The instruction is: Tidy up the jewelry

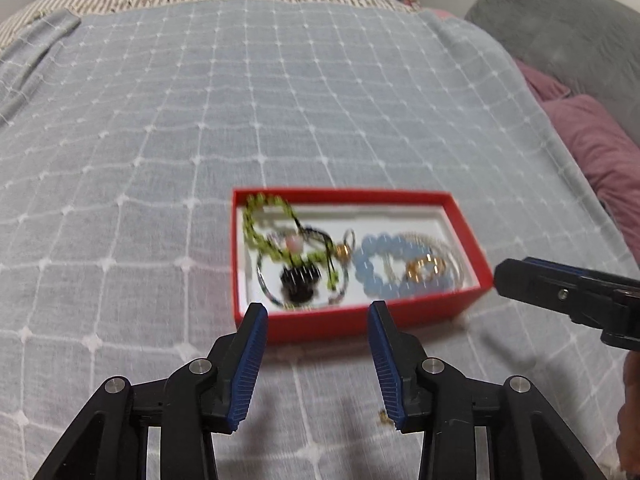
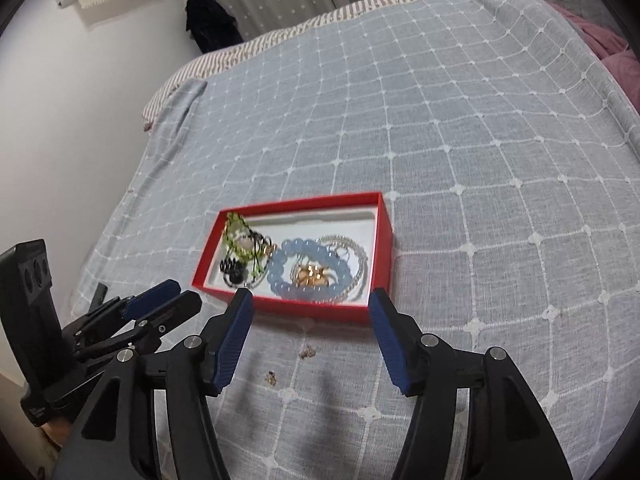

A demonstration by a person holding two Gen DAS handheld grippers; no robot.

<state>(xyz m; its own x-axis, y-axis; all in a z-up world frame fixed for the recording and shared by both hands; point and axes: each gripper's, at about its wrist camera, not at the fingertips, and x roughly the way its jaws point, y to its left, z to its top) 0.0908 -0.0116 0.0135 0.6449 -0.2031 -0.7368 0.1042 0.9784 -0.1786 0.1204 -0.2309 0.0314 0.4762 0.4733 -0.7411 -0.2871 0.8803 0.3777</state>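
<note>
So there's a shallow red box with a white liner sitting on a grey-blue checked bedspread, and all the jewelry is piled in it. On the box's left end there's a green beaded strand looped over a thin clear bangle, with some black toothed clip thing lying inside the bangle, kinda blurry so I can't say exactly what it is. Right end has a pale blue bead bracelet with gold rings lying inside its loop, and from the right wrist view you can also see a pearly white bead strand curling around the far side of the blue one. The left gripper is just in front of the box's near wall, fingers spread wide apart with nothing between them. The right gripper is the same deal, wide apart and empty, hovering at the near edge of the box; in the left view it shows up just off the box's right corner. Two tiny brownish-gold bits lie loose on the bedspread in front of the box, too small to tell what they are. Purple pillows and a grey cushion sit at the right side of the bed.
</note>
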